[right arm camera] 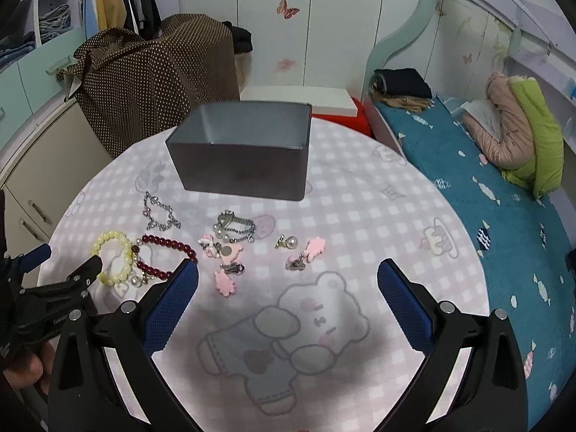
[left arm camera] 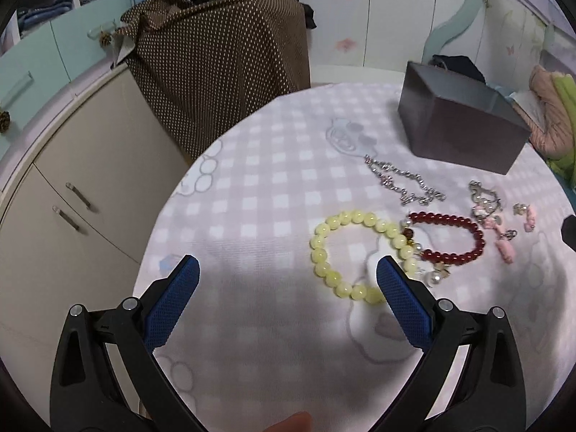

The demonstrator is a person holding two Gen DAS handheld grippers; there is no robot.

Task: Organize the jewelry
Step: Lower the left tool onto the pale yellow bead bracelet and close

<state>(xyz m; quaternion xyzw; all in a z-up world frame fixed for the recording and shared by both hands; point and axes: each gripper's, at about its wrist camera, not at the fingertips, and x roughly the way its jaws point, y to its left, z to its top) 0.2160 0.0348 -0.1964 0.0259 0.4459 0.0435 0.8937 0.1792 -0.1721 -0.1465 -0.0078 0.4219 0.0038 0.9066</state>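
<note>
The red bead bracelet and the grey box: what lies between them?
A silver chain lies on the tablecloth between the red bead bracelet and the grey box, seen in both wrist views.

On the surface (right arm camera: 360,216): box (right arm camera: 244,165) at twelve o'clock, chain (right arm camera: 158,214) at ten, two bead bracelets (right arm camera: 113,262) touching at nine, charm cluster (right arm camera: 226,248) at centre, earrings (right arm camera: 306,252) just to its three o'clock. Bed (right arm camera: 504,216) off at three.

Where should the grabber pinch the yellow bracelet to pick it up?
Pinch the yellow bracelet on its left arc of beads, coming straight down with the left gripper. It lies flat, and that side is clear; the right side touches the red bracelet.
</note>
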